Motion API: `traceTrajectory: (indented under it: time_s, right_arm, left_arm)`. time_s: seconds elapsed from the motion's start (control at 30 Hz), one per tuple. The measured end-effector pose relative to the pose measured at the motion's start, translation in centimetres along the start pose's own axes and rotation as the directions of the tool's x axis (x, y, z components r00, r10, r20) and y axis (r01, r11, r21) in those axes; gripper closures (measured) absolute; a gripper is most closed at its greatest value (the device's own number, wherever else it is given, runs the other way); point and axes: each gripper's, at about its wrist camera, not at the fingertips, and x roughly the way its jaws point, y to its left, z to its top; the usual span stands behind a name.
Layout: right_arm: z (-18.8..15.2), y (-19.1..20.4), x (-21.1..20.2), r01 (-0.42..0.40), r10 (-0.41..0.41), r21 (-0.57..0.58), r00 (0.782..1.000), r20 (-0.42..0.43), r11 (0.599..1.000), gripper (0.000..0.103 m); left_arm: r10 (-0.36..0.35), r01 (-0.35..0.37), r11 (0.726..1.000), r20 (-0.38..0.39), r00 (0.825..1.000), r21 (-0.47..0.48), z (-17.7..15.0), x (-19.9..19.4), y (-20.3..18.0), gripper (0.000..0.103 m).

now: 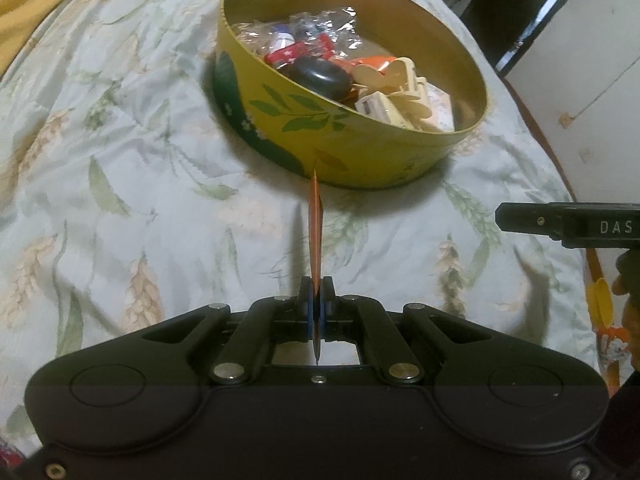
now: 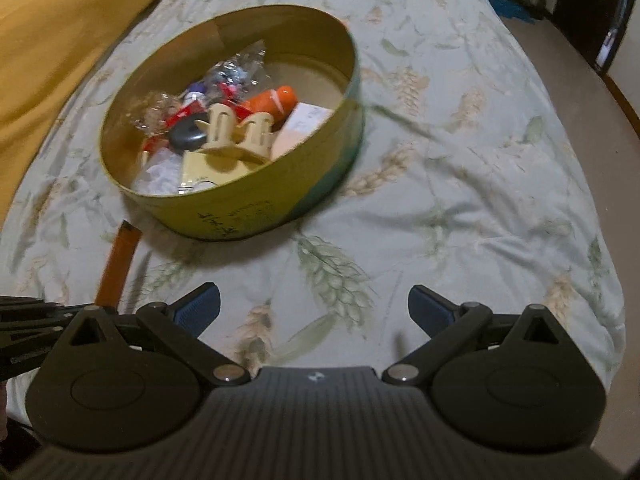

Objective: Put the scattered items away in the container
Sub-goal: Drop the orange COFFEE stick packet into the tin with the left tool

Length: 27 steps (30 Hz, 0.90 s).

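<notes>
Left gripper pinches thin orange card edge-on, near tin, for dropping in; right gripper spread, empty.

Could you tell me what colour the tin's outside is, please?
Yellow with green leaves on the tin, clearest in the left wrist view.

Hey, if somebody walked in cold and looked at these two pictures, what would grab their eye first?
Probably the round yellow tin in the middle of the leaf-print bedspread, already heaped with small items. Next, the thin orange packet pinched edge-on in the shut left gripper, pointing toward the tin's near wall. The right gripper hangs open and empty over bare bedspread.
</notes>
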Motion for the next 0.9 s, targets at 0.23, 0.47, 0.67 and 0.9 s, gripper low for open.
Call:
traceTrajectory:
  time_s: [0.23,0.47,0.67,0.9]
  right_arm:
    - [-0.3,0.7,0.1,-0.028,0.028,-0.008,0.999,-0.026,1.0,0.0]
    - [0.0,0.9,0.1,-0.054,0.054,-0.007,0.998,-0.03,0.999,0.0]
    - [0.2,1.0,-0.3,-0.083,0.082,-0.005,0.996,-0.025,0.997,0.0]
    - [0.3,0.4,0.1,-0.099,0.099,0.011,0.995,-0.028,0.995,0.0]
  left_arm:
    - [0.049,-0.051,0.998,0.075,0.996,0.024,0.3,-3.1,-0.9,0.101]
    - [0.108,-0.117,0.992,0.157,0.982,0.054,2.4,-7.5,-2.0,0.101]
    - [0.094,-0.128,0.983,0.237,0.967,0.132,8.1,-10.9,-4.5,0.101]
    - [0.102,-0.144,0.972,0.214,0.971,0.188,15.7,-7.1,-8.0,0.101]
